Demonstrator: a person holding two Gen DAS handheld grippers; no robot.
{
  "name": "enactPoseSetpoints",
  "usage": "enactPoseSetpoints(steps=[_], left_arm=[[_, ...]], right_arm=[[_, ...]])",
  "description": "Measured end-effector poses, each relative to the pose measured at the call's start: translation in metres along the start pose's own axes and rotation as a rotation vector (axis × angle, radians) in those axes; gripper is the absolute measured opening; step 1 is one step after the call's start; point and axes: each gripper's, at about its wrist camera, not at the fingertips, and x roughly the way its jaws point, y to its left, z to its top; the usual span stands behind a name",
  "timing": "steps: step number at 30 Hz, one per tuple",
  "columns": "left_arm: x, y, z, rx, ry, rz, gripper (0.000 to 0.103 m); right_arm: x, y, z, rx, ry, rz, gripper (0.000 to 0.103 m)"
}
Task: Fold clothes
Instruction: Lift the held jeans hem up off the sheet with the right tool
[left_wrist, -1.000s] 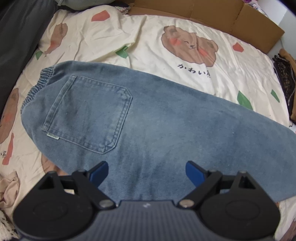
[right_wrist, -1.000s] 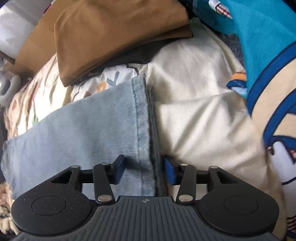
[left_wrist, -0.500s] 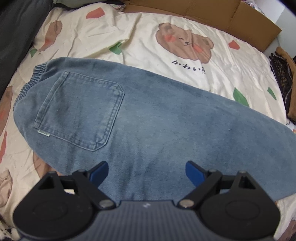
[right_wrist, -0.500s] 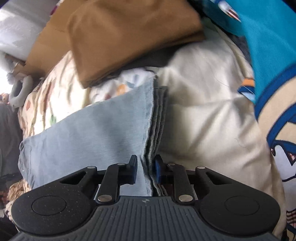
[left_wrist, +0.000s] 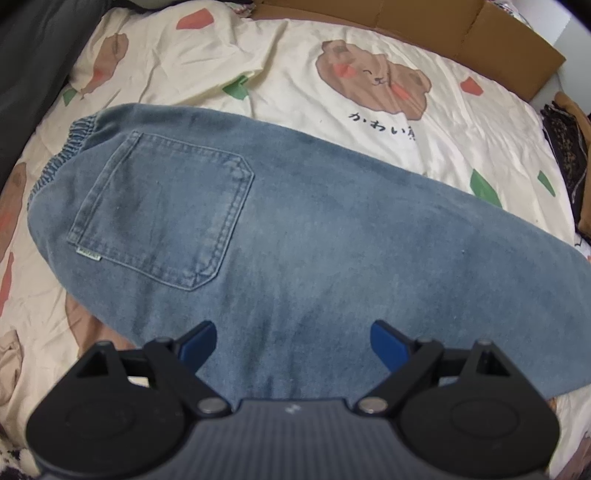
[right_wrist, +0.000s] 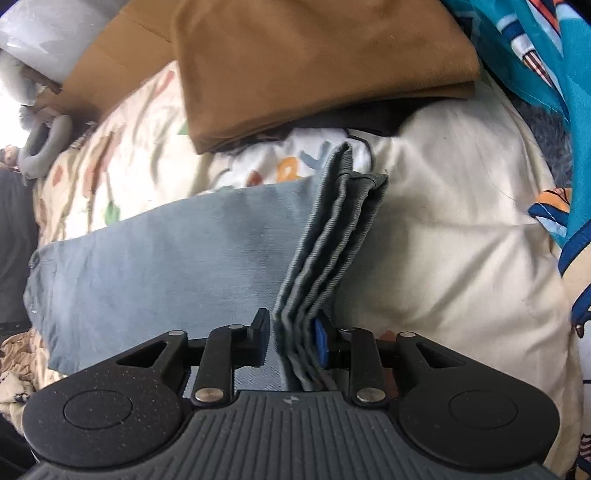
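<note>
I'm reading Japanese hiragana, black, "かわい" plus one more char cut off by a fold, on the cream bedsheet (left_wrist: 369, 122) right under the brown bear print (left_wrist: 373, 83). I'm seeing a tiny woven tag (left_wrist: 88, 255) at the bottom corner of the jeans (left_wrist: 332, 240) back pocket (left_wrist: 162, 210), w/ lettering too small to read. In right wrist view, I'm catching coloured letters on a white printed cloth (right_wrist: 291, 162), approx "B" and "Y", rest blurred and covered.
</note>
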Motion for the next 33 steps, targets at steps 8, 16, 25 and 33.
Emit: enactPoseSetpoints(steps=[8, 16, 25, 33], left_arm=[[0.012, 0.005, -0.01, -0.031, 0.018, -0.01, 0.092], [0.022, 0.003, -0.013, -0.038, 0.032, -0.024, 0.091], [0.033, -0.005, -0.012, -0.019, 0.043, -0.043, 0.091], [0.04, -0.006, -0.014, -0.017, 0.053, -0.046, 0.091]], right_arm=[[0.019, -0.03, 0.004, 0.105, 0.048, 0.004, 0.028], [0.032, -0.04, 0.008, 0.138, 0.072, 0.036, 0.017], [0.039, -0.039, 0.015, 0.151, 0.124, 0.047, 0.017], [0.041, -0.037, 0.015, 0.159, 0.136, 0.031, 0.012]])
